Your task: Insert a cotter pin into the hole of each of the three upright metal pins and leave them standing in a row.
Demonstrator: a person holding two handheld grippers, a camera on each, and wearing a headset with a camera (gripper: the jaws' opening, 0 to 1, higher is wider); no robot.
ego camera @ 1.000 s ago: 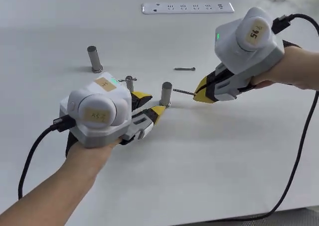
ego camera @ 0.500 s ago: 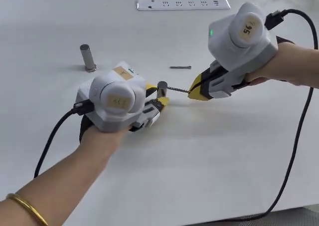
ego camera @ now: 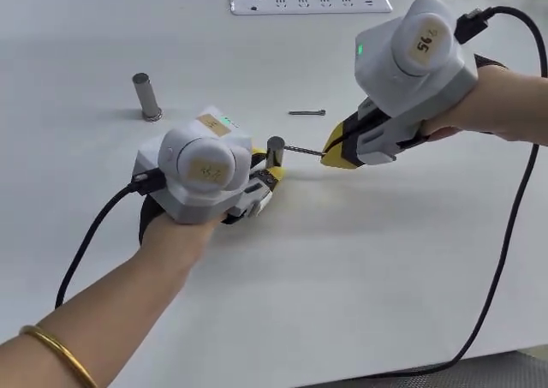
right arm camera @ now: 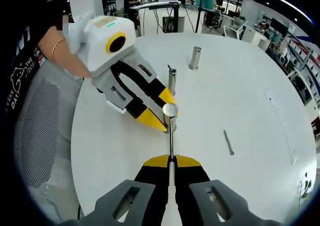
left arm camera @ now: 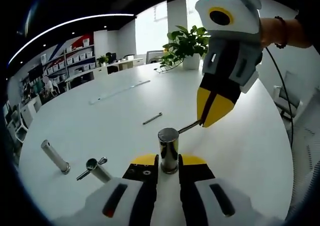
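Note:
A steel pin (ego camera: 275, 151) stands upright at mid-table, and my left gripper (ego camera: 269, 166) is shut on its lower part (left arm camera: 168, 148). My right gripper (ego camera: 330, 155) is shut on a cotter pin (ego camera: 301, 151) held level, its tip touching the steel pin's upper side (right arm camera: 170, 112). In the right gripper view the cotter pin (right arm camera: 171, 141) runs straight from my right gripper (right arm camera: 171, 160) to the pin. A second upright pin (left arm camera: 98, 169) carries a cotter pin through its top. A third pin (ego camera: 145, 97) stands bare at far left.
A loose cotter pin (ego camera: 306, 112) lies on the white table beyond the grippers. A white power strip (ego camera: 310, 4) sits along the far edge. Cables trail from both grippers toward the near edge.
My left gripper has moved in and shut on the middle pin. My right gripper has brought the cotter pin's tip up against that pin.

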